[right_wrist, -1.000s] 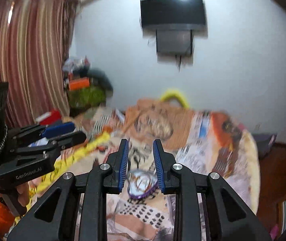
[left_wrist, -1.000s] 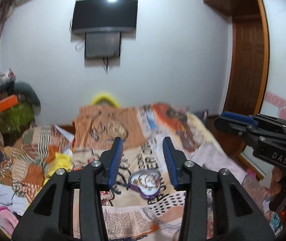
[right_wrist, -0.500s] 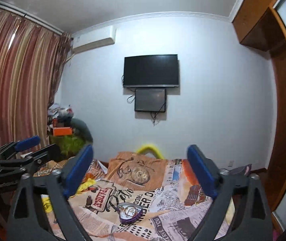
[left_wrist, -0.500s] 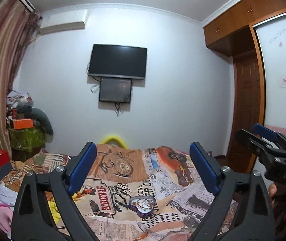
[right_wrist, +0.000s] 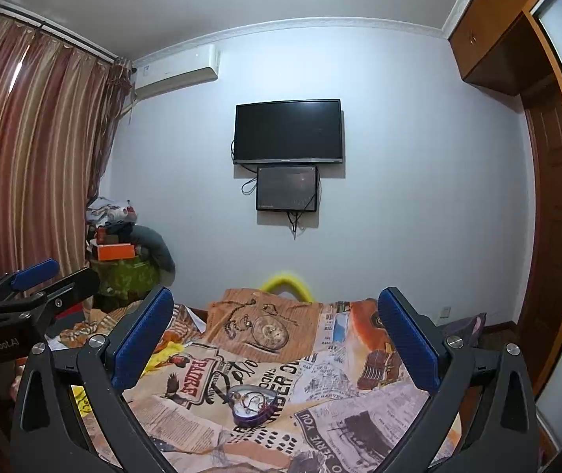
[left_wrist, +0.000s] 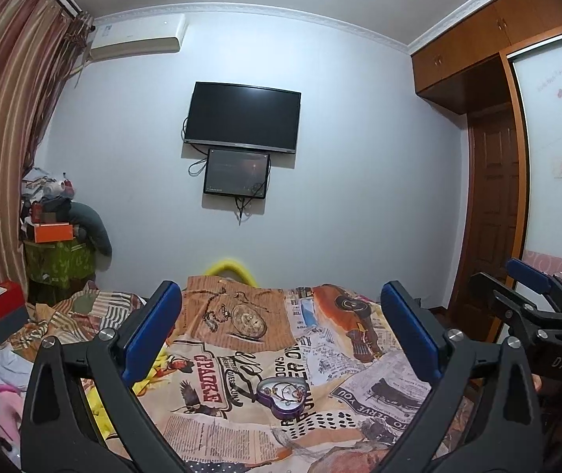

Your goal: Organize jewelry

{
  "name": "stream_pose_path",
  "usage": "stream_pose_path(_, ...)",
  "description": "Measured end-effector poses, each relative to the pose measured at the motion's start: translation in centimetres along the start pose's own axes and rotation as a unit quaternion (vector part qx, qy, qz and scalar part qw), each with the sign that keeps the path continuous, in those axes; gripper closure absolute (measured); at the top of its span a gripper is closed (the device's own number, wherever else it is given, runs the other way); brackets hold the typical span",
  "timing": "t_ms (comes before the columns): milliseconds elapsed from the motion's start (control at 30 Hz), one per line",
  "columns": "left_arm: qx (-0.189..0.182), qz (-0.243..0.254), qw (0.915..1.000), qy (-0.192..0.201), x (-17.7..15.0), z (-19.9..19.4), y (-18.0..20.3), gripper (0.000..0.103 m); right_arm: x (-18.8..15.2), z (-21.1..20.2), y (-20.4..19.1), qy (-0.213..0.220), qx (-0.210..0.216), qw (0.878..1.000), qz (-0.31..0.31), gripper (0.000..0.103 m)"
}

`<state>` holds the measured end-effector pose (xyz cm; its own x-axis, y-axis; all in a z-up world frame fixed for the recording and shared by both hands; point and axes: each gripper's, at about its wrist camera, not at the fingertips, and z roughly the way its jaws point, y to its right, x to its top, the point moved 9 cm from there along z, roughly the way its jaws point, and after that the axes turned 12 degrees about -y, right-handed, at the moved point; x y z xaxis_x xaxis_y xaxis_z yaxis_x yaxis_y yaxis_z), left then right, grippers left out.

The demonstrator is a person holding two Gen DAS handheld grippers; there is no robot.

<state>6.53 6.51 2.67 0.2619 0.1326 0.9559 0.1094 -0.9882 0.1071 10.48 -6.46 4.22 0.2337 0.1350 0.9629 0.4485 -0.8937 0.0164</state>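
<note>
**Both grippers wide open over the bed**

The left gripper [left_wrist: 281,327] and right gripper [right_wrist: 277,331] point level, each with its jaws just swung wide apart and nothing between them. Low in the frame centre, well beyond the blue pads [left_wrist: 151,335], the heart-shaped box [left_wrist: 282,396] lies on the printed bedspread [left_wrist: 241,354]: purple rim, open top, thin chains inside. Only the right view shows those chains [right_wrist: 250,397] clearly; each view catches the other gripper at its edge.
</note>
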Motion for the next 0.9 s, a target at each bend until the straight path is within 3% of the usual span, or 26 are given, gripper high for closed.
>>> stream_pose_path(900,-0.007,0.0,0.9998,-0.02,-0.8,1.5,0.3,0.001,-0.6,-0.5,0.8,-0.013,0.002,1.0,0.009,0.0)
